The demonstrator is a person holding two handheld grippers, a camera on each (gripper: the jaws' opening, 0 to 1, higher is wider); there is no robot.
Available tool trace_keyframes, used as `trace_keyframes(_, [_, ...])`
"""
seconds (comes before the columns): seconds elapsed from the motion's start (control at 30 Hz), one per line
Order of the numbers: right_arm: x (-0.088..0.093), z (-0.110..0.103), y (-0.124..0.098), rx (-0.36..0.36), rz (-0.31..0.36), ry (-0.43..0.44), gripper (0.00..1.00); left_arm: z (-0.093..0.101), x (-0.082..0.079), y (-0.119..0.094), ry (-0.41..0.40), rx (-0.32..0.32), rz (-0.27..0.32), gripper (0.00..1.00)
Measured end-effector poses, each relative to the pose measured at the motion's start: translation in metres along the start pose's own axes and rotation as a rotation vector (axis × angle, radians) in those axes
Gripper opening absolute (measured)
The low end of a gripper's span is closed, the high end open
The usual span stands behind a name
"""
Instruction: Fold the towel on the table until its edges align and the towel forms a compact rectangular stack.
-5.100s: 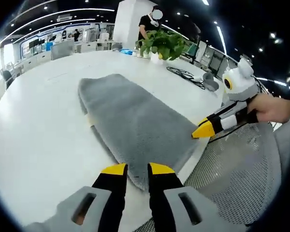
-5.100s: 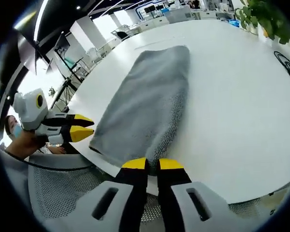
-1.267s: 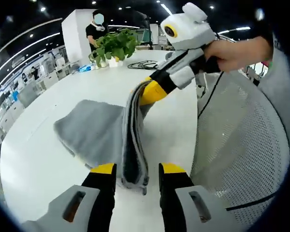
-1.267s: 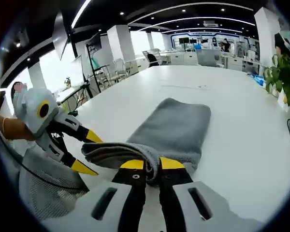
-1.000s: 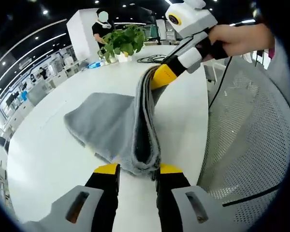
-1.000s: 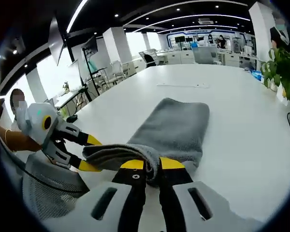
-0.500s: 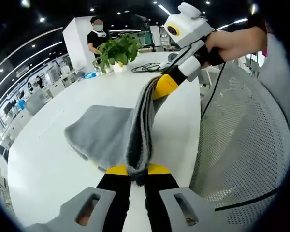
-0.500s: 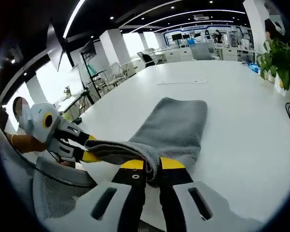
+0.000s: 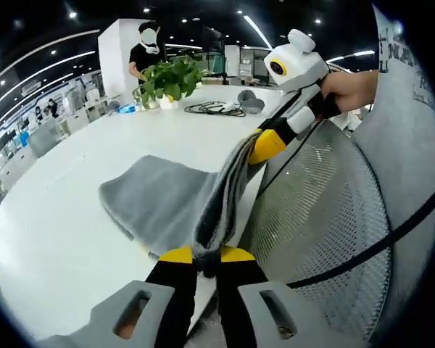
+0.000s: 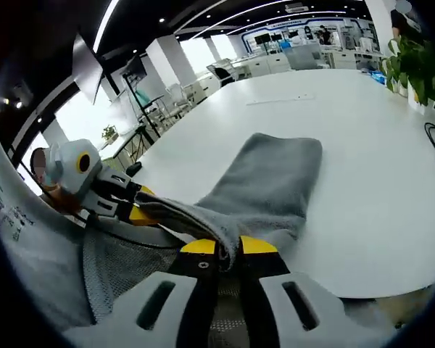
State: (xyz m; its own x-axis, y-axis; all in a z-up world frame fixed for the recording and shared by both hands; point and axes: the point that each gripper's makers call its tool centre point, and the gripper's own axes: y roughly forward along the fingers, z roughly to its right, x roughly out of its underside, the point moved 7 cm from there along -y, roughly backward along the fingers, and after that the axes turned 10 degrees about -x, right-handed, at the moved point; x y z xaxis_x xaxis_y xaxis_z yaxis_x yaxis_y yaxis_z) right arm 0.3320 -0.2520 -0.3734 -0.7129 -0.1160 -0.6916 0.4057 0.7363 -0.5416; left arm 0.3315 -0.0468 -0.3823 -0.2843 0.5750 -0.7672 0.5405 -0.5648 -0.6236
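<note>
A grey towel lies lengthwise on the white table, its far part flat and its near edge lifted. My left gripper is shut on one near corner. The raised edge runs taut up to my right gripper, which is shut on the other near corner, with a hand behind it. In the right gripper view the towel stretches away over the table. There my right gripper pinches the towel's near edge, and the left gripper holds the other end at the left.
A grey mesh chair back stands below and beside both grippers at the table's edge, also as mesh. A potted plant, black cables and a standing person are at the table's far end.
The towel lay flat five seconds ago. My left gripper closed on its corner within the last second. Both grippers have since drawn back over the chair, lifting the near edge.
</note>
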Motion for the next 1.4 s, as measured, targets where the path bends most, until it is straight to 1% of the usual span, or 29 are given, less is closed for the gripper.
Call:
trace_keyframes(0.03, [-0.002,-0.001,-0.004,-0.005,-0.004,0.004,0.07,0.005,-0.005,-0.006,-0.003,0.008,0.009,0.08])
trace_keyframes(0.1, [-0.003,0.0,-0.008,-0.01,-0.004,0.015,0.07,0.007,-0.01,-0.009,-0.007,0.023,0.022,0.08])
trace_keyframes(0.2, [-0.011,0.003,-0.012,-0.004,0.002,0.029,0.07,0.004,-0.018,-0.008,-0.026,0.024,0.049,0.08])
trace_keyframes(0.23, [-0.016,0.005,-0.012,0.013,0.012,0.032,0.07,0.003,-0.019,-0.007,-0.03,0.022,0.055,0.08])
trace_keyframes(0.27, [-0.019,0.005,-0.013,0.021,0.021,0.029,0.07,-0.002,-0.024,-0.005,-0.05,0.011,0.076,0.08])
trace_keyframes(0.33, [-0.028,0.006,-0.012,0.025,0.034,0.022,0.07,-0.01,-0.031,-0.001,-0.074,0.003,0.096,0.08])
trace_keyframes(0.4, [-0.036,0.009,-0.011,0.027,0.038,0.022,0.07,-0.019,-0.042,0.001,-0.076,-0.004,0.113,0.08])
trace_keyframes(0.43, [-0.039,0.01,-0.011,0.03,0.041,0.017,0.07,-0.027,-0.047,0.002,-0.073,-0.017,0.127,0.08])
trace_keyframes(0.47, [-0.045,0.013,-0.011,0.036,0.046,-0.002,0.07,-0.033,-0.051,0.004,-0.075,-0.02,0.137,0.09])
trace_keyframes(0.5, [-0.05,0.015,-0.011,0.04,0.052,-0.014,0.07,-0.043,-0.051,0.007,-0.084,-0.027,0.151,0.09])
trace_keyframes(0.57, [-0.061,0.02,-0.01,0.038,0.057,-0.02,0.07,-0.054,-0.055,0.013,-0.1,-0.036,0.157,0.09])
trace_keyframes(0.6, [-0.067,0.021,-0.009,0.04,0.061,-0.027,0.07,-0.058,-0.056,0.015,-0.1,-0.039,0.157,0.09])
trace_keyframes(0.7, [-0.077,0.026,-0.006,0.052,0.069,-0.04,0.07,-0.068,-0.059,0.022,-0.105,-0.057,0.161,0.09])
trace_keyframes(0.8, [-0.087,0.035,0.001,0.061,0.074,-0.063,0.07,-0.081,-0.058,0.032,-0.132,-0.089,0.172,0.09])
trace_keyframes(0.87, [-0.092,0.04,0.007,0.06,0.069,-0.068,0.08,-0.088,-0.055,0.039,-0.168,-0.106,0.161,0.09])
trace_keyframes(0.97, [-0.102,0.047,0.015,0.061,0.064,-0.085,0.08,-0.09,-0.059,0.044,-0.209,-0.12,0.161,0.09])
trace_keyframes(1.17, [-0.116,0.062,0.027,0.062,0.054,-0.094,0.08,-0.106,-0.057,0.058,-0.22,-0.143,0.149,0.09])
trace_keyframes(1.27, [-0.124,0.075,0.037,0.065,0.045,-0.102,0.07,-0.112,-0.059,0.065,-0.231,-0.156,0.145,0.09])
trace_keyframes(1.37, [-0.127,0.084,0.043,0.069,0.04,-0.097,0.07,-0.118,-0.058,0.074,-0.252,-0.165,0.139,0.09])
trace_keyframes(1.4, [-0.129,0.083,0.044,0.069,0.038,-0.096,0.07,-0.121,-0.058,0.078,-0.258,-0.165,0.138,0.09])
